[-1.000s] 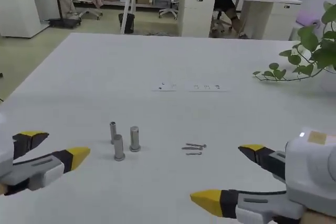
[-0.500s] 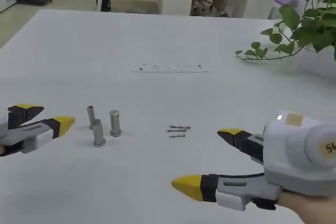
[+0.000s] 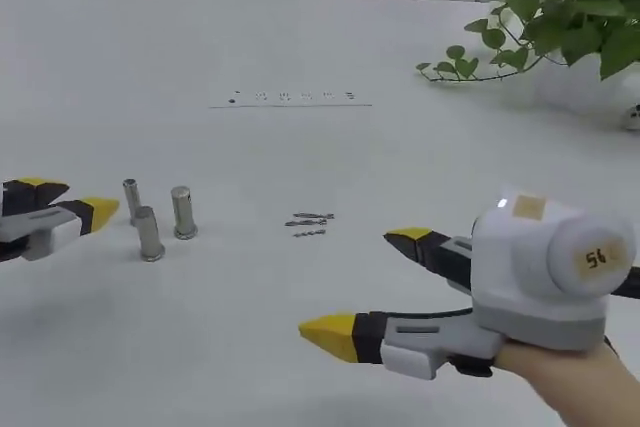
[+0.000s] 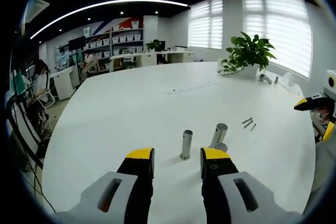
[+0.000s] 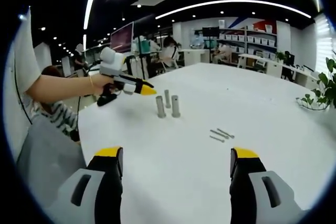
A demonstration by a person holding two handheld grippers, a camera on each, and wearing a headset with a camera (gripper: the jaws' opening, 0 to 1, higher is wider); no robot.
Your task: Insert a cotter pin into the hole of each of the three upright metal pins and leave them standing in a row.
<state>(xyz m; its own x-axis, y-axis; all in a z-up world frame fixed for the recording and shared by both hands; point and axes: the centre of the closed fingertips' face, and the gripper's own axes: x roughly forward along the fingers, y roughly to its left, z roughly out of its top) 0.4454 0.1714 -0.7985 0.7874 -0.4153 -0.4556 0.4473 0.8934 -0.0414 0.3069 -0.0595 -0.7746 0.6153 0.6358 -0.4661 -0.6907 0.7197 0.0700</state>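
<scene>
Your right gripper (image 3: 365,285), jaws spread wide and empty, hovers near three cotter pins (image 3: 308,224) lying together on the table (image 3: 300,97). Your left gripper (image 3: 65,197), jaws parted, sits beside the clustered upright metal pins (image 3: 181,212). Pinch one cotter pin near an end, leaving its tip free.

Smooth matt white tabletop (image 3: 400,147) — upright pins (image 3: 182,212) bare metal, dull sheen — cotter pins (image 3: 305,223) metal.

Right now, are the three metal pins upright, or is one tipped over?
Upright, all three: the metal pins stand on end on the table, round tops up, close together.
</scene>
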